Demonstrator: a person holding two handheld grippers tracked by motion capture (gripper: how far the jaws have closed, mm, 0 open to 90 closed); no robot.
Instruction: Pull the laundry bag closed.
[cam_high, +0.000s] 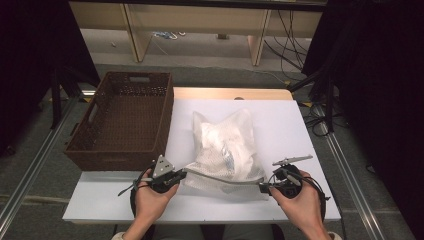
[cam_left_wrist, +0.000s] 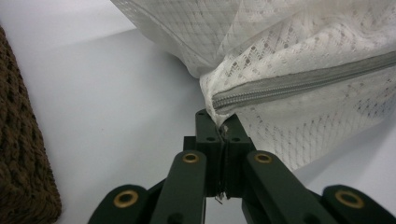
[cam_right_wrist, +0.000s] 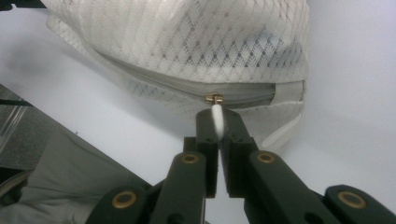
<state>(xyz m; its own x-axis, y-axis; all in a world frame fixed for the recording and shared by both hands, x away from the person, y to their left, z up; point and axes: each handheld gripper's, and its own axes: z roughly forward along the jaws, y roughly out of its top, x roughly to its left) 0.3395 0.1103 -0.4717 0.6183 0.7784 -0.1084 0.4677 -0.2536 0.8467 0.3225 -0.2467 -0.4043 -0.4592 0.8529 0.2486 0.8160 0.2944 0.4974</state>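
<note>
mesh bag (cam_high: 227, 147) lies mid-table, contents blurred through the weave. i have the left gripper (cam_high: 176, 176) clenched on its zipper-end corner (cam_left_wrist: 215, 109), the right gripper (cam_high: 263, 187) pinching the white zipper pull (cam_right_wrist: 217, 119). wicker basket (cam_high: 122, 120) sits left, cut off in my left gripper view.

Lighting: even overhead light on the white table (cam_high: 300, 130), mildly overexposed; surroundings fall to near black at both sides. Shadows: soft, short. Sharpness: high view slightly soft; gripper views crisp on the mesh bag (cam_right_wrist: 196, 42), foreground jaws perhaps a little blurred. Edge distortion: slight.
</note>
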